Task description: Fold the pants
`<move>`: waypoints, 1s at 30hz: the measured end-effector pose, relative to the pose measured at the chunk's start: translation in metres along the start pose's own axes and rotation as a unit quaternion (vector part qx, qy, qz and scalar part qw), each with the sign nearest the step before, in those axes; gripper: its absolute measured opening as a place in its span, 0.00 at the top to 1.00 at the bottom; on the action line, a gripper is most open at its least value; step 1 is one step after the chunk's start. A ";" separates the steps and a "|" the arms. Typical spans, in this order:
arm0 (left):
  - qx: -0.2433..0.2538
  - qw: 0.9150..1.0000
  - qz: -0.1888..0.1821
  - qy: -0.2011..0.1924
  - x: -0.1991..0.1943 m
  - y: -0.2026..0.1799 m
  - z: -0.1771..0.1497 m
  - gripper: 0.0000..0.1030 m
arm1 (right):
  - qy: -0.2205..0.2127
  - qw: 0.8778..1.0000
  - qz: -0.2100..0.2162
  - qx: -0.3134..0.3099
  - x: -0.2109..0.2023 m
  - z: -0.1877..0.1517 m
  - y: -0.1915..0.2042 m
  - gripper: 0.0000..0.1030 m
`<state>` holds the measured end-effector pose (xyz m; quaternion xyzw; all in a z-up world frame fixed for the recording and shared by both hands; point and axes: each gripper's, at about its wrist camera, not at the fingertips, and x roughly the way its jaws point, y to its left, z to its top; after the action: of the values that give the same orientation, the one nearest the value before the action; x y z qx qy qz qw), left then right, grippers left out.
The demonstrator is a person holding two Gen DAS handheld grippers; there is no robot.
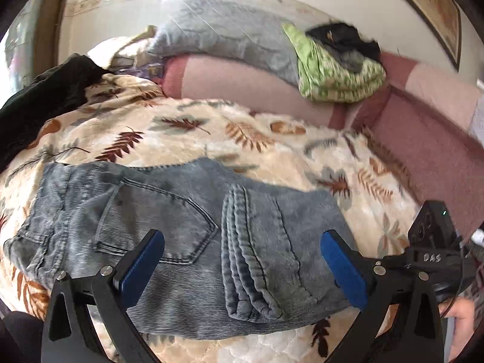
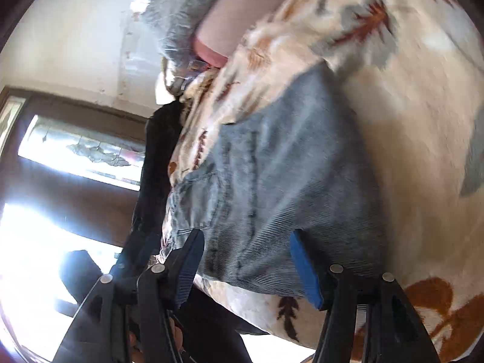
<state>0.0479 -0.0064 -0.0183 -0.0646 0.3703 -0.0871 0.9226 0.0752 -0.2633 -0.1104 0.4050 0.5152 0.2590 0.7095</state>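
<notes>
Grey-blue corduroy pants (image 1: 169,230) lie folded on a cream blanket with a leaf print (image 1: 187,133). The back pocket faces up at the left and the leg hems lie stacked at the right. My left gripper (image 1: 242,260) is open and empty just above the pants' near edge. My right gripper (image 2: 245,260) is open and empty over the pants (image 2: 272,181) in its tilted, blurred view. Its body also shows in the left wrist view (image 1: 432,242) at the right edge.
A pink bolster (image 1: 242,90) lines the back and right of the bed. On it lie a grey quilt (image 1: 224,33) and a green folded cloth (image 1: 338,72) with dark clothes on top. A dark garment (image 1: 45,99) lies at the far left.
</notes>
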 end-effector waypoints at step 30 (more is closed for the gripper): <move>0.063 0.994 0.061 0.066 0.057 -0.008 -0.039 0.00 | 0.011 0.998 0.034 0.057 -0.005 0.028 -0.018 0.31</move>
<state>0.0600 -0.0285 -0.0830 0.0220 0.4279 -0.0574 0.9017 0.0988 -0.2850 -0.1187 0.4595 0.5227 0.2577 0.6703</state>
